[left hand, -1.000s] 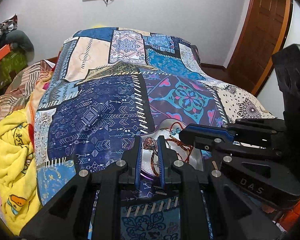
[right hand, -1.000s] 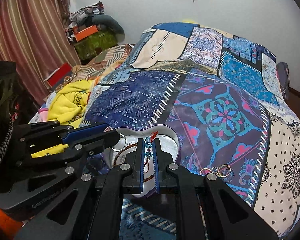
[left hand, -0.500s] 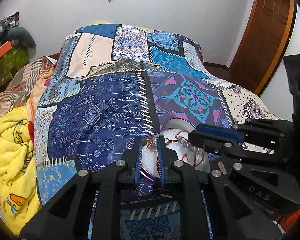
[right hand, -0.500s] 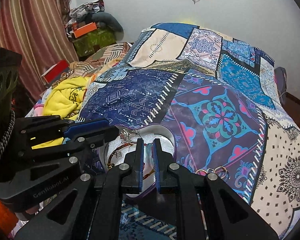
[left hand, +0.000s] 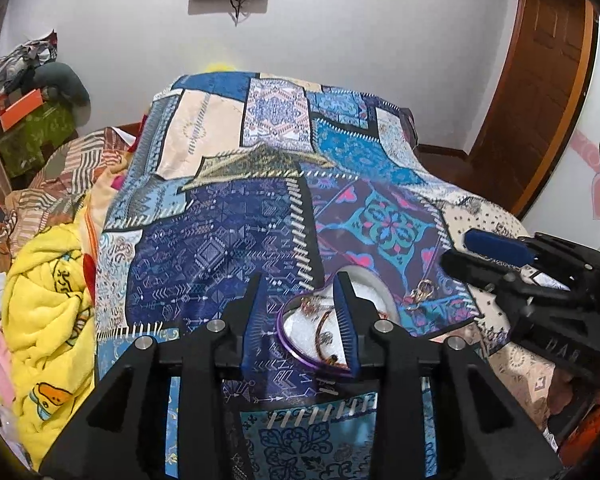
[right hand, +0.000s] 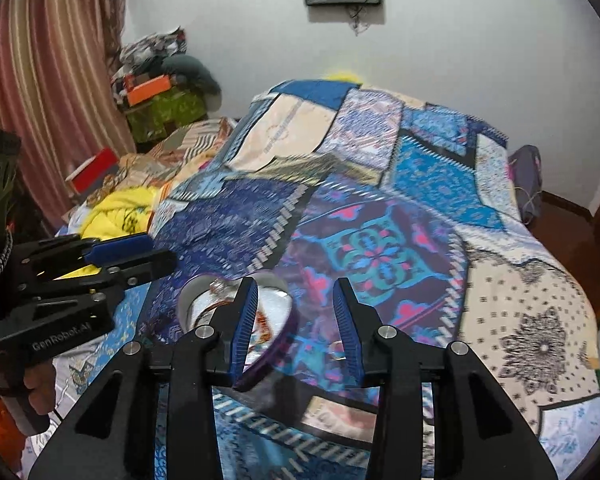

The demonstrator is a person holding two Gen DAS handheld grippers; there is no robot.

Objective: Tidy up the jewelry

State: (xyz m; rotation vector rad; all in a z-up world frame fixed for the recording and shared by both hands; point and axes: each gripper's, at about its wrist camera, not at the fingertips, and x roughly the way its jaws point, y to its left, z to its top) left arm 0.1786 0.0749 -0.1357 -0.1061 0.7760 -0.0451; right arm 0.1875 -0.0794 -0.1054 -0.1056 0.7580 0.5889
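Now, taking each camera in turn, with the box as my landmark.

Left view, claw: my left gripper (left hand: 300,304) is opening, with a modest gap and nothing pinched; a second ago it was nearly shut over the box.
Left view, box: the heart-shaped box (left hand: 288,340) with a purple rim sits on the quilt (left hand: 220,248), just under my right-hand finger (left hand: 346,312).
Left view, contents: a bangle (left hand: 323,326) and small pieces lie inside on white padding.
Left view, loose piece: a gold trinket (left hand: 422,292) lies on the quilt right of the box.
Left view, other claw: my right gripper (left hand: 484,252) hangs right of the box, apart from it.

Right view, claw: the right gripper (right hand: 296,316) is opening too, and is empty; it was almost closed a second ago.
Right view, box: the box (right hand: 272,280), blurred, sits behind my left-hand finger (right hand: 246,316).
Right view, rings: something ring-like (right hand: 336,350) lies right of the box.

Meaning: I judge both claws just dropped their piece into the box; the loose pieces look next.
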